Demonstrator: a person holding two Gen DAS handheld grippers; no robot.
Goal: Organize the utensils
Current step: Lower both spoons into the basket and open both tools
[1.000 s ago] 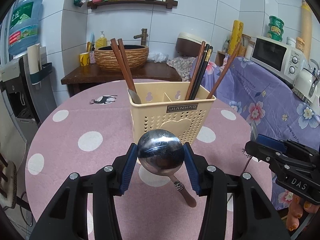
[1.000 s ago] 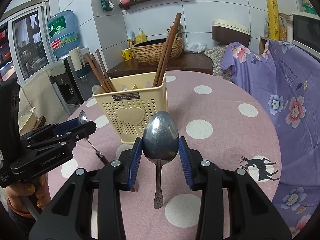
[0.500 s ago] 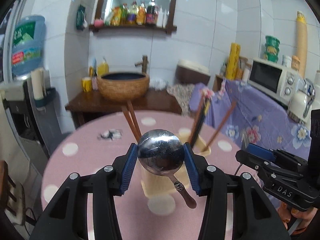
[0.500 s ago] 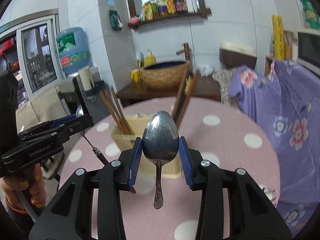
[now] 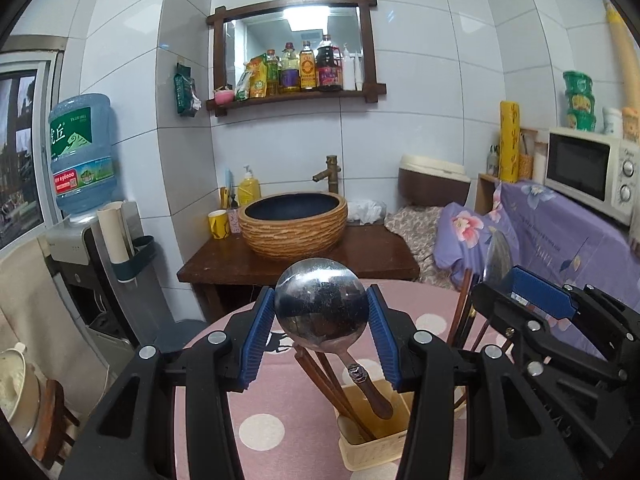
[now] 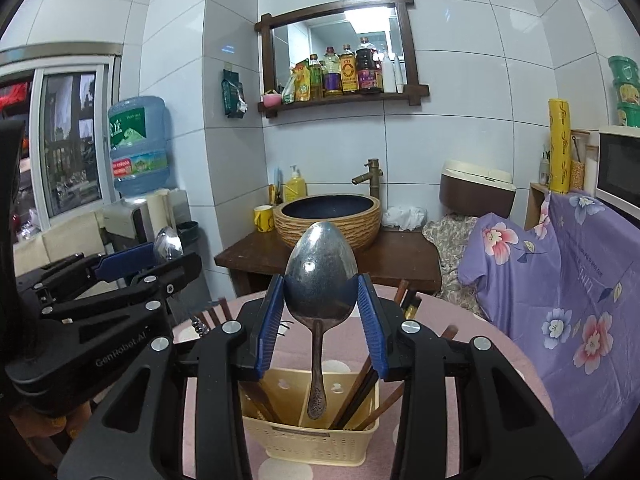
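Observation:
My left gripper [image 5: 321, 320] is shut on the bowl of a round metal spoon with a wooden handle [image 5: 320, 306]; the handle hangs down over the cream utensil basket [image 5: 376, 446]. My right gripper [image 6: 321, 318] is shut on the bowl of an oval all-metal spoon [image 6: 320, 272]; its handle hangs over the basket's [image 6: 312, 440] middle compartment. Brown chopsticks [image 6: 360, 388] stand in the basket's outer compartments. The right gripper shows at the right of the left wrist view [image 5: 532, 300], the left gripper at the left of the right wrist view [image 6: 120, 276].
The basket stands on a round pink table with white dots [image 5: 264, 432]. Behind it are a dark wooden stand with a woven basin [image 5: 294, 224], a water dispenser [image 5: 80, 160], a purple flowered cover [image 6: 560, 280] and a microwave [image 5: 588, 172].
Both grippers have risen with their spoons and now sit above the basket, which has dropped from the middle to the bottom of both views. The grippers have come closer together.

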